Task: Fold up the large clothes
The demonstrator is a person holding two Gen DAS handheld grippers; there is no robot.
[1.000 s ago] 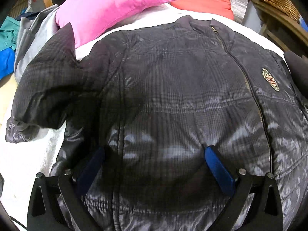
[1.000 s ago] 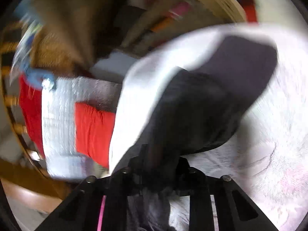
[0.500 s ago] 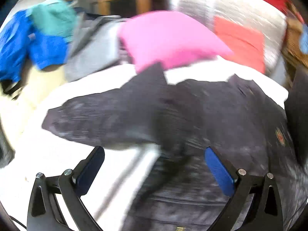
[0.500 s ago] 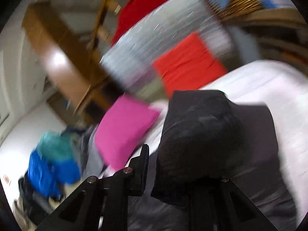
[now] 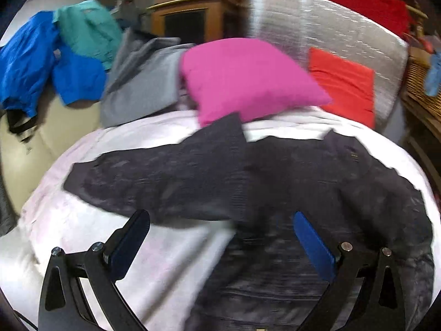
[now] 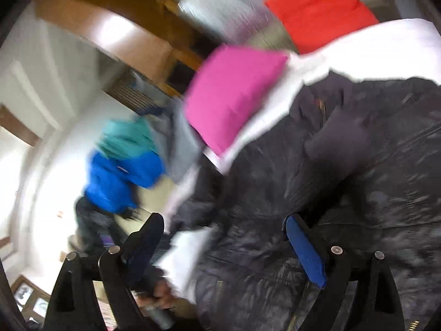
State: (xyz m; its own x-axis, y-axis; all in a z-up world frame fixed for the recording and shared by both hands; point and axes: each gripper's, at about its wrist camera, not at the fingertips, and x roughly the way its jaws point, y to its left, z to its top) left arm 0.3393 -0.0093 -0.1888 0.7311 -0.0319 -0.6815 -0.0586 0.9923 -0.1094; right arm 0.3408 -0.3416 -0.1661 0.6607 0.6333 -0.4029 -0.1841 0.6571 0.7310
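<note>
Below both gaping grippers, left and right, the dark jacket lies ungripped

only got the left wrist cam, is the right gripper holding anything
Observer: No. The right gripper is open above the jacket, with nothing between its fingers.
Operator: ok so where's the right sleeve
Observer: A sleeve seems to lie folded across the jacket's front. Its plain dark cuff ends near the collar. The picture is blurred, so I can't say how flat it lies.
</note>
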